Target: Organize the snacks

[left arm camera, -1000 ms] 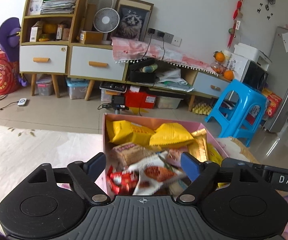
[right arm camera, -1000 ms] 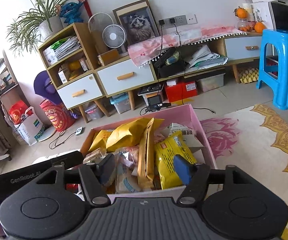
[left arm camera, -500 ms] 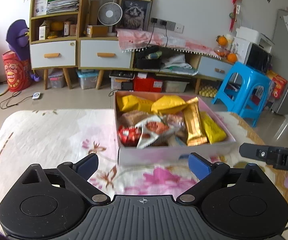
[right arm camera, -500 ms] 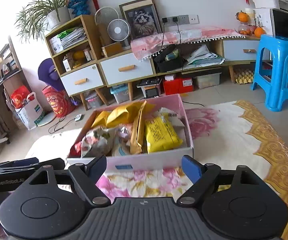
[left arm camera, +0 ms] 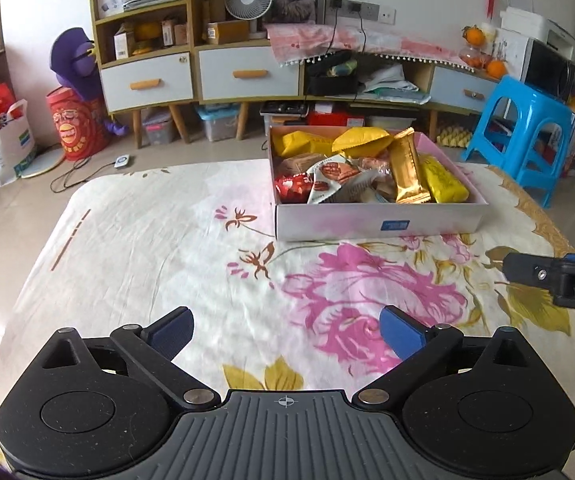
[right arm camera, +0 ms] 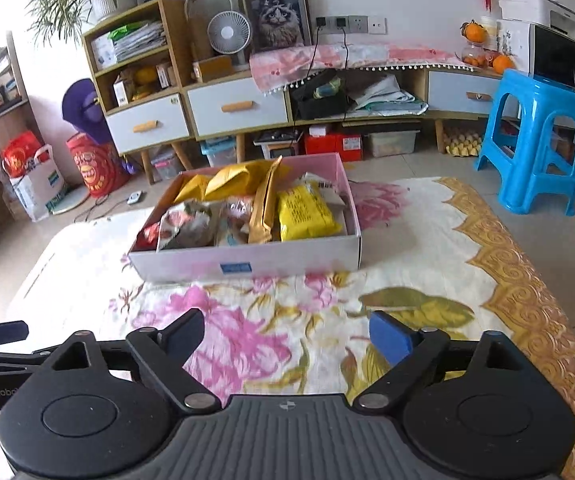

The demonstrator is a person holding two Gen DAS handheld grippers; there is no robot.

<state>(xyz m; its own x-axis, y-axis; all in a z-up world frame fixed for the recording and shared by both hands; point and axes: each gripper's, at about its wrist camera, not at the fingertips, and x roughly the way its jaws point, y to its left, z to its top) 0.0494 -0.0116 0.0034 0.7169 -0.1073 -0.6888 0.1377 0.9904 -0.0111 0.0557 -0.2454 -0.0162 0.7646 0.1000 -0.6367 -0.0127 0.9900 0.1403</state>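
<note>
bright daylight | soft shadows | fisheye edge bending | dark corners

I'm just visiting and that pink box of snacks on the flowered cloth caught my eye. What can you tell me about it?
The pink box is a shallow, open-topped rectangular carton, cardboard by the look of it, with a pale pink-and-white front wall bearing a small blue label. It sits flat on the floral cloth and is packed with wrapped snacks: yellow packets, a gold bar, a red packet and a white nut bag. Neither claw touches it; both are open and held back from it.
</note>
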